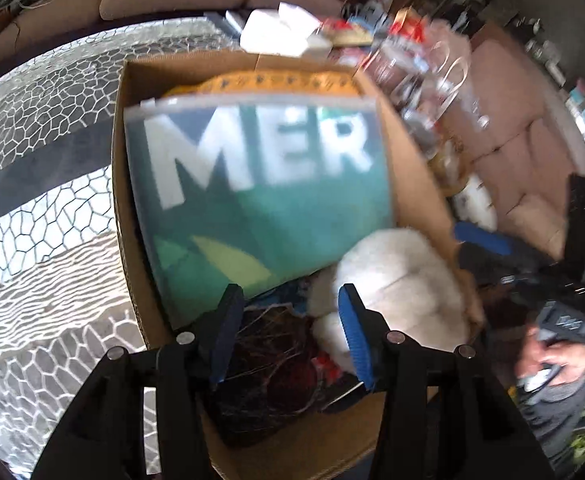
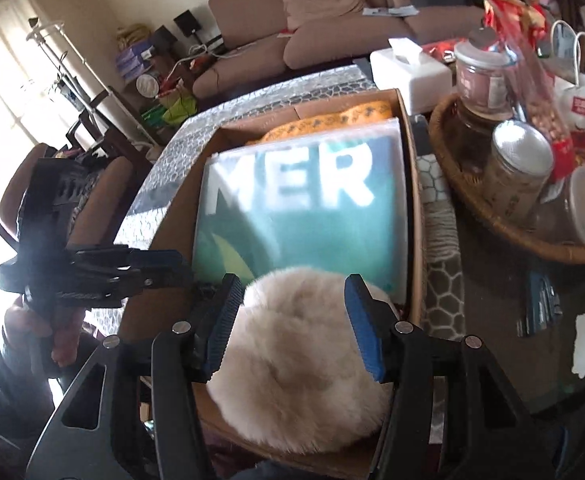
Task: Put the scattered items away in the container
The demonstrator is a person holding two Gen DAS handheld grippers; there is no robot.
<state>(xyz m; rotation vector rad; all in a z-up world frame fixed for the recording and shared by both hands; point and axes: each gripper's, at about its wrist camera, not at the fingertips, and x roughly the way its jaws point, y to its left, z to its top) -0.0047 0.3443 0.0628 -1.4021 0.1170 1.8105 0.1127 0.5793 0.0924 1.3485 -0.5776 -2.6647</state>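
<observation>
Blue-padded right tongs (image 2: 292, 320) spread wide over a cream fluffy item (image 2: 304, 364), fingers on either side of the fur, contact not clear. Fluffy item lying at the near end of the cardboard box (image 2: 412, 216), partly over its front edge. Left tongs (image 1: 288, 332) also spread, nothing between the fingers, hovering above the near corner of the same box over a dark tangle of thin twigs or wires (image 1: 268, 376). Beyond both pairs of tongs, a large flat green-and-blue sleeve lettered "MER" (image 1: 260, 196) leaning across most of the box, blurred, with a band of orange patterned cloth (image 1: 276, 80) behind it against the far wall. Box standing on a worktop covered with a silver-and-grey honeycomb-pattern cloth (image 1: 44, 128). To the right of the box, a round woven tray (image 2: 472, 204) carrying lidded jars (image 2: 516, 168), a packet and a small white handled bag (image 2: 580, 104); at the far right corner, just beyond the box, a white tissue box (image 2: 412, 72). Brown sofa (image 2: 276, 20) beyond the worktop.
</observation>
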